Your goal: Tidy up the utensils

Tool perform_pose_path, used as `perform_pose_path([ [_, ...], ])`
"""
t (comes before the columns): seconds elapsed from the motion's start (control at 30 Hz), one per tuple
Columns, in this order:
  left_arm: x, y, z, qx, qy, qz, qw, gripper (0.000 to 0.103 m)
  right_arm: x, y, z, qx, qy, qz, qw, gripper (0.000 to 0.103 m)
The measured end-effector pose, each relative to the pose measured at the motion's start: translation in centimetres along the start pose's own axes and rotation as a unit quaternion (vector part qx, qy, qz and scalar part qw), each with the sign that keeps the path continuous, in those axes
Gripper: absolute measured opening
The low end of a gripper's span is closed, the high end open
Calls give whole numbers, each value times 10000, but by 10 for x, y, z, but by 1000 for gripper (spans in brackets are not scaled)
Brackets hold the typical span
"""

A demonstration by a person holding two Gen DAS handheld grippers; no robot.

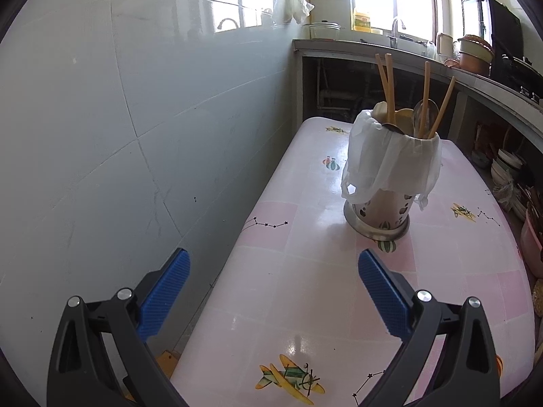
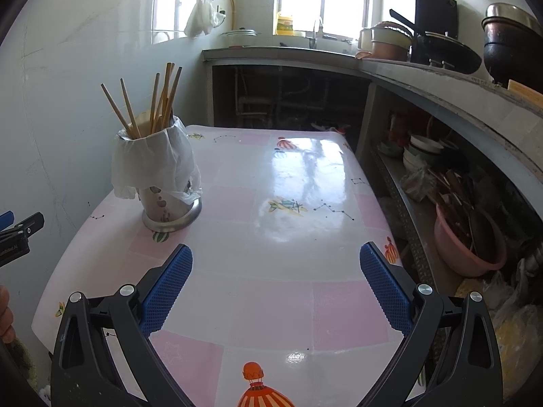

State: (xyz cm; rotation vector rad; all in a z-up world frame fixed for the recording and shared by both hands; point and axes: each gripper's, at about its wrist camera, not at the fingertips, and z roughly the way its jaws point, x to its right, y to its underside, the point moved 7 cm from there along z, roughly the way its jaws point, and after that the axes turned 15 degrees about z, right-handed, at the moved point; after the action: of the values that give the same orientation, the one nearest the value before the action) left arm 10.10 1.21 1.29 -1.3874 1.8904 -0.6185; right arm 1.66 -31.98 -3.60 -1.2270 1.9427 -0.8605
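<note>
- Task looks done or nearly: chopsticks (image 2: 163, 98) & spoons (image 1: 424, 112) all stand in the metal holder (image 1: 380, 210); no loose utensils seen on the counter (image 2: 288, 271).
- Holder lined w/ white plastic bag (image 2: 152, 162), upright on the counter's far part, close to the wall (image 1: 101, 135).
- Left gripper (image 1: 274, 291): jaws released, wide apart, nothing btwn them; holder sits farther off, ahead & to the right.
- Right gripper (image 2: 276, 288): jaws released, empty; holder ahead to the far left, well apart.
- Left to do: prob. nothing visible; maybe tidy the leaning sticks.
</note>
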Motion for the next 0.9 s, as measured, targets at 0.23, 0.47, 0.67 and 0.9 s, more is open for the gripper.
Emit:
perform_pose_path([
  [0.23,0,0,0,2,-8,-3,10000,97,-3,1,0,-25,-25,-38,10000,95],
  [0.47,-1,-1,-2,16,-8,2,10000,97,-6,2,0,-13,-29,-37,10000,95],
  [0.67,0,-1,-1,22,-8,3,10000,97,-7,2,0,-10,-33,-42,10000,95],
  [0.9,1,-1,-1,15,-7,3,10000,97,-9,2,-1,3,-40,-38,10000,95],
])
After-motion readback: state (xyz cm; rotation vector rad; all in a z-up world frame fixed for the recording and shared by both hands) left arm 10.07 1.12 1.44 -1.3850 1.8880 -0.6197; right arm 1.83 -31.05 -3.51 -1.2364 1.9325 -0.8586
